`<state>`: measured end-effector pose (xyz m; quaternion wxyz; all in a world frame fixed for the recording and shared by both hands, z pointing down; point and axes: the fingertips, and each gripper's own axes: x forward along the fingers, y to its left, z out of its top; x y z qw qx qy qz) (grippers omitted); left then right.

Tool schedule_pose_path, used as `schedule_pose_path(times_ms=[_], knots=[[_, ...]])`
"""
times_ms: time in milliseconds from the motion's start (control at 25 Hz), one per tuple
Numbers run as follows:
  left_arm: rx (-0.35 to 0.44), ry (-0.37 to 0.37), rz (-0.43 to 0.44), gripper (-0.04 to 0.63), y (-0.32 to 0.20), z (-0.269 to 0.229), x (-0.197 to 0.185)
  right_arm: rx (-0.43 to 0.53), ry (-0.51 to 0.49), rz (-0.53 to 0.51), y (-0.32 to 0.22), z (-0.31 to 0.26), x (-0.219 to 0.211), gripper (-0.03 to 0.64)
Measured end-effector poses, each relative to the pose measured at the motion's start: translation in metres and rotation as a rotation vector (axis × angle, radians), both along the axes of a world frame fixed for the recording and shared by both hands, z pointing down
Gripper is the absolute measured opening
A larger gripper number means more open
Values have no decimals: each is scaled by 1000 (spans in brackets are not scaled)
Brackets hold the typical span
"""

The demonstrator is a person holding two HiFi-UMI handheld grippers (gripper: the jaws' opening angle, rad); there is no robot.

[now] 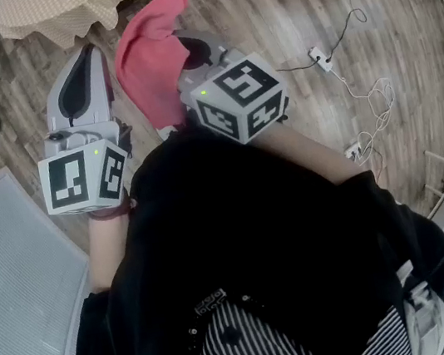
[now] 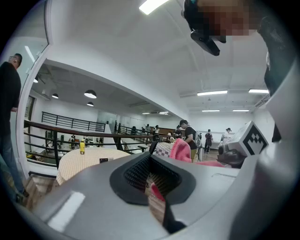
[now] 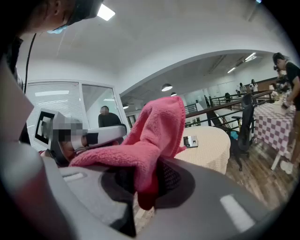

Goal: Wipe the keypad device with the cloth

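Note:
My right gripper [image 1: 184, 54] is shut on a pink cloth [image 1: 152, 53], which drapes up and over its jaws; the cloth [image 3: 154, 136] fills the middle of the right gripper view. My left gripper [image 1: 83, 76] is held beside it, shut with nothing in it; its jaws [image 2: 152, 176] point out over the room. Both are raised close to the person's chest, above a wooden floor. The keypad device [image 3: 191, 141] lies far off on a round table with a cream cloth [image 3: 208, 150]. It also shows as a small dark device [image 2: 106, 160] in the left gripper view.
White cables and a power strip [image 1: 321, 55] trail over the wooden floor to the right. A grey ribbed mat [image 1: 9, 267] lies at the left. A checkered table [image 3: 276, 124], a dark chair [image 3: 243, 131], a railing and several people stand further off.

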<state>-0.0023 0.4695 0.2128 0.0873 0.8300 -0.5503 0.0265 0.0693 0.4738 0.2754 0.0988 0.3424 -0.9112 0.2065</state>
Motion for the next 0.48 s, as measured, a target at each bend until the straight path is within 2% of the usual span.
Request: schedule_pose_path(times_ms=[160,480], knots=[[17,53,-24,-6,4,-1,-3,-8,0,-34,11,6,-8,66],[1,38,-14,-6,15,-1,1,-15,-34,-47,16,1,-4,66]])
